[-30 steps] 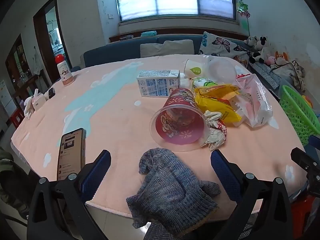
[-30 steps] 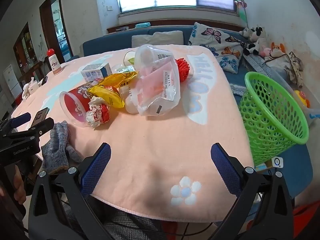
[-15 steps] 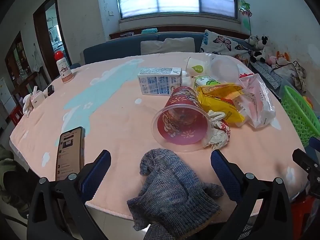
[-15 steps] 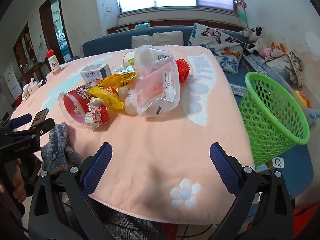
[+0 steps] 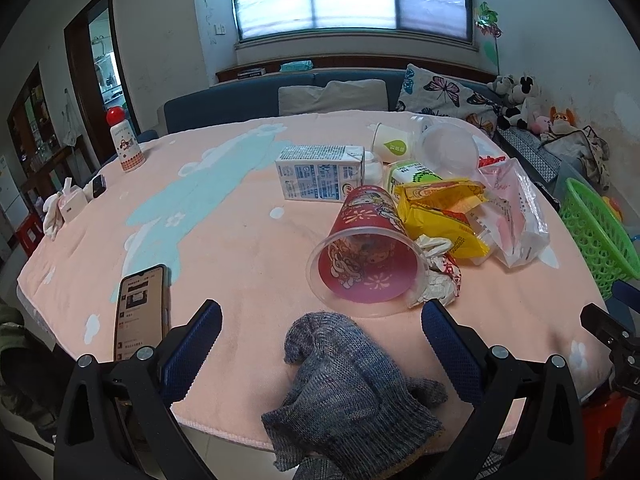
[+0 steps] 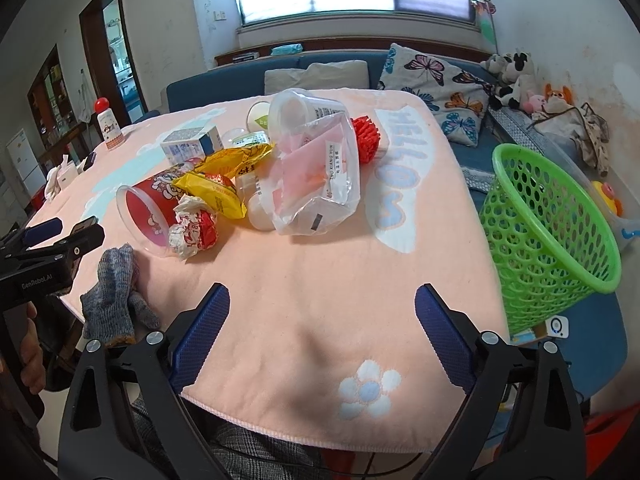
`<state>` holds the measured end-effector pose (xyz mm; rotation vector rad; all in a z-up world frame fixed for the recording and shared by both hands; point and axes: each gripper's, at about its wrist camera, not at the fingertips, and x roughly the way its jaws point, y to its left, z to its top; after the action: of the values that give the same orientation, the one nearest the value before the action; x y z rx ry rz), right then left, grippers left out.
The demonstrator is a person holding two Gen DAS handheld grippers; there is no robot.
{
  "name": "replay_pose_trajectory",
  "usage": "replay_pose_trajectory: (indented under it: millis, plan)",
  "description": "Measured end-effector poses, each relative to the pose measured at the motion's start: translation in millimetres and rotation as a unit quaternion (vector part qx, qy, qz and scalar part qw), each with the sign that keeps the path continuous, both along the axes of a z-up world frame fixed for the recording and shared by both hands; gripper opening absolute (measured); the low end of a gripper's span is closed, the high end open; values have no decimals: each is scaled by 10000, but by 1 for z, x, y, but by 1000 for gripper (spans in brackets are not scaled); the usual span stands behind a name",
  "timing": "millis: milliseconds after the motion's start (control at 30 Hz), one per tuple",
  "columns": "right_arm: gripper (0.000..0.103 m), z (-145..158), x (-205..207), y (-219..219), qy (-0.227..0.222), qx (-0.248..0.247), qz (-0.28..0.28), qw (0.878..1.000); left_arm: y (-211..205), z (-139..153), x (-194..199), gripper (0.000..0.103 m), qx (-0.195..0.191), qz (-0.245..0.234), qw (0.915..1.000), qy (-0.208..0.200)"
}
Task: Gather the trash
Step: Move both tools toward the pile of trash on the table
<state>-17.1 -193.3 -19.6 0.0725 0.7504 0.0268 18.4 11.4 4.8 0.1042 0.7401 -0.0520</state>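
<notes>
The left tool stands wide, holding nothing; a grey knit glove lies between its fingers at the near edge of the surface. Just beyond the glove a red cup lies on its side, its long axis running away from the tool and its open mouth facing it. A crumpled wrapper touches the cup's right side, with a yellow bag, a clear plastic bag and a milk carton heaped behind. A phone lies flat to the left.

The right tool is also wide, its jaws having just been closing a little with nothing between them, over bare pink cloth. A green basket tilts beside the surface's right edge.
</notes>
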Motion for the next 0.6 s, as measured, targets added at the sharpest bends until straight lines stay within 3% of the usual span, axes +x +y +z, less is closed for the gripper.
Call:
replay_pose_trajectory:
  millis: [600]
  plan:
    - [80, 9, 27, -3, 31, 180, 237, 9996, 9, 10, 15, 97, -150, -57, 9999, 6]
